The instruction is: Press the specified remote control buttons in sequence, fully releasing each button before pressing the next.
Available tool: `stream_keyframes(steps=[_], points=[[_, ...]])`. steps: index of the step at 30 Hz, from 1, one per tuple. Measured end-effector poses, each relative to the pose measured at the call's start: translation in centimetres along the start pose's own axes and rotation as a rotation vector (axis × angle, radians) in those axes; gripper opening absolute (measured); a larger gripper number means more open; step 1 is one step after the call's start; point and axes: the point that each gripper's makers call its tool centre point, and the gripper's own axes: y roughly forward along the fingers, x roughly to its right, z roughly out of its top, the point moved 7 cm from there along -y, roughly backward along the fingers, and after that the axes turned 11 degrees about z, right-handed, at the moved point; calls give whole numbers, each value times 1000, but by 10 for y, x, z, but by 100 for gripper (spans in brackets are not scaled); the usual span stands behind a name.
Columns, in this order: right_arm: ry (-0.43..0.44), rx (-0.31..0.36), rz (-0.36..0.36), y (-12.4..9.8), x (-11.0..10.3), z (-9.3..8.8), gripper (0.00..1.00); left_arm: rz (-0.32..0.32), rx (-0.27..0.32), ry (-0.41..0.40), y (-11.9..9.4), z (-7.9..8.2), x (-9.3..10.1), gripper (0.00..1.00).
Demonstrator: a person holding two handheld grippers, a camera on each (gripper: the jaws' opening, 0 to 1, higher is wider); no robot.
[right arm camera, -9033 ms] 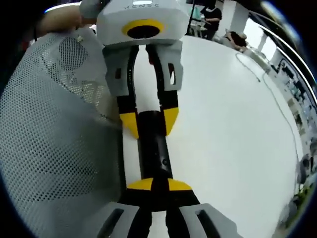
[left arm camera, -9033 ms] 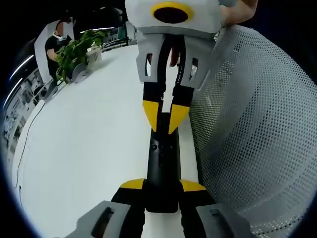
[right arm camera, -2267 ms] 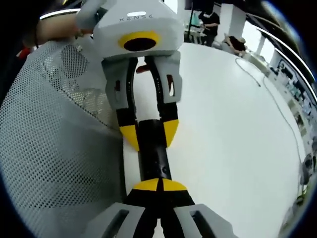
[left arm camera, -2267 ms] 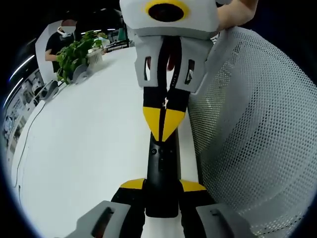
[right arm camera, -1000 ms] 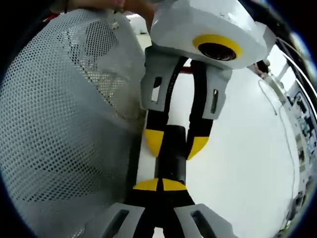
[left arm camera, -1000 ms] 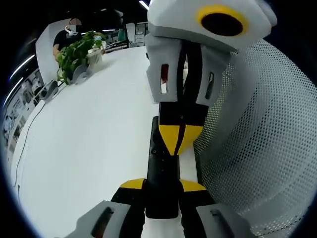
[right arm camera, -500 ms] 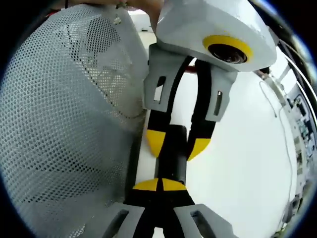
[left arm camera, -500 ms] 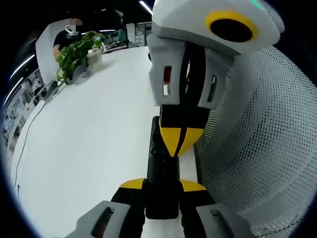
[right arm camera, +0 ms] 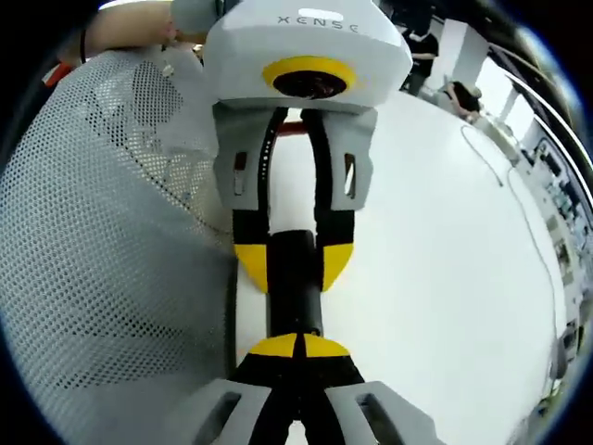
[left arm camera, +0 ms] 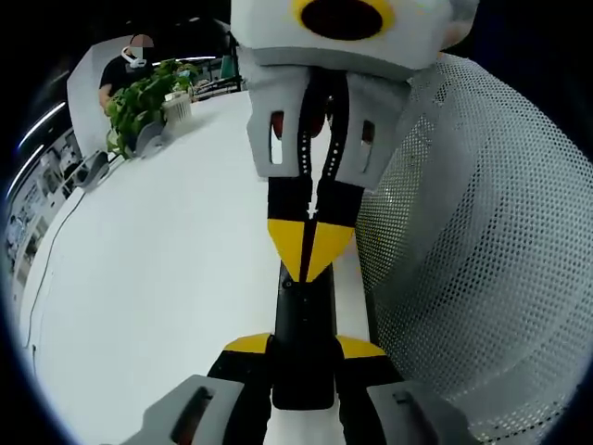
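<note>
Mesh sleeve point(left arm camera: 463, 241) crowds the remote point(left arm camera: 303, 343) — plant point(left arm camera: 139, 97) well apart.

The right gripper point(left arm camera: 308, 248) is covering the far end of the black remote control point(left arm camera: 303, 343), whose buttons are showing too small to tell

A white table point(left arm camera: 167, 269) carries the scene. At its far end stand a leafy green plant point(left arm camera: 139, 97) and a small white ribbed pot point(left arm camera: 178, 105) beside it. A thin cable point(right arm camera: 519, 213) trails across the tabletop.
</note>
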Motion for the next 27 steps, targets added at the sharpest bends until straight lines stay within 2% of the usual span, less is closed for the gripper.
stream_keyframes(steps=[9,12,14,16,20,23,27], points=[[-7,-6,3,0,-1,1,0,-1,1,0,0,0,0,26],[-45,-34,-8,3,0,2,0,-1,2,-2,0,0,0,26],[-20,-49,-3,3,2,4,0,0,2,-2,0,0,0,26],[52,-47,9,3,3,4,0,1,1,-3,0,0,0,26],[34,-52,-1,3,3,4,0,4,0,-6,0,0,-1,26],[65,-12,5,2,4,2,0,4,2,-6,0,0,0,26],[200,90,72,-1,8,-2,0,4,5,-7,0,0,0,26]])
